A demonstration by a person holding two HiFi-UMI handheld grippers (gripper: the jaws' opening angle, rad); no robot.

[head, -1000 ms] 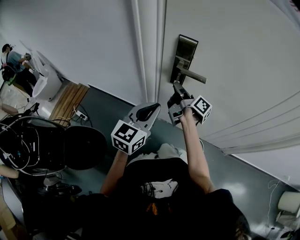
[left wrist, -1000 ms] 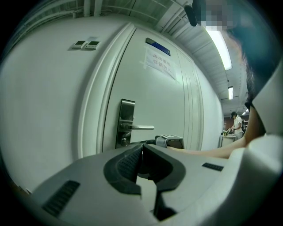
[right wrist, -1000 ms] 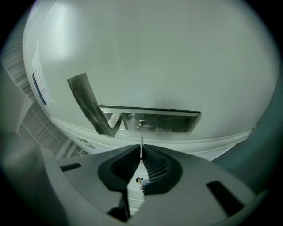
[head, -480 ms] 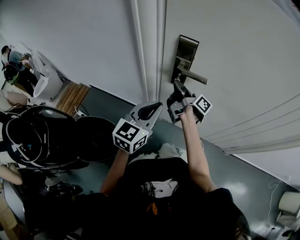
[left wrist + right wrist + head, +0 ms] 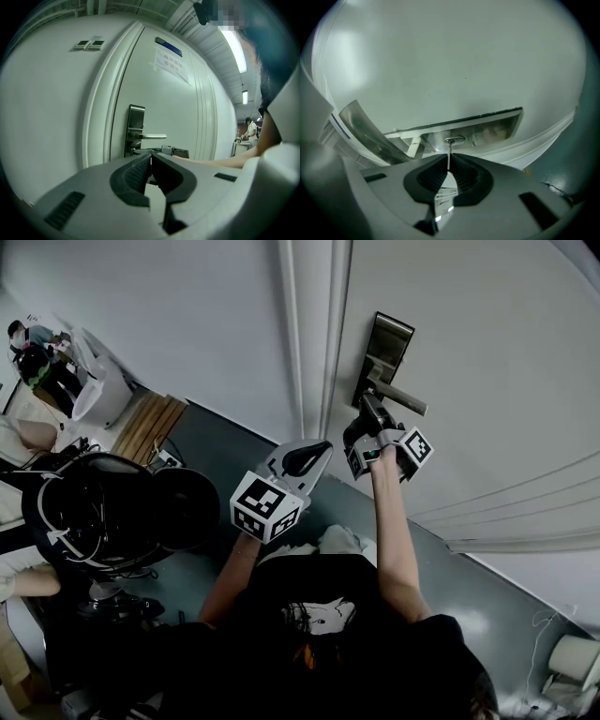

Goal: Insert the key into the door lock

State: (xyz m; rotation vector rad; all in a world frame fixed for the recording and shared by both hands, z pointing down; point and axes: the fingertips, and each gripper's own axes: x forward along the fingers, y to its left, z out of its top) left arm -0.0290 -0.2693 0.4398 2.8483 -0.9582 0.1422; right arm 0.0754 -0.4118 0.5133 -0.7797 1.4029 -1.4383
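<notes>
At door lock (image 5: 487, 129), my right gripper (image 5: 449, 168) pinches key (image 5: 449, 154) by bow — thin, stiff, light, likely pivots, I judge; left gripper (image 5: 151, 158) closed, empty.

Your door (image 5: 487, 352) reads flat off-white; its lock plate (image 5: 478, 129) is brushed silver, matching the silver key (image 5: 449, 149). Your left gripper (image 5: 151, 161) and right gripper (image 5: 449, 166) are pale grey with black ribbed pads, and their marker cubes (image 5: 265, 507) carry black-and-white square patterns. Floor (image 5: 234, 442) dark grey-green, your shirt (image 5: 375, 634) black.
</notes>
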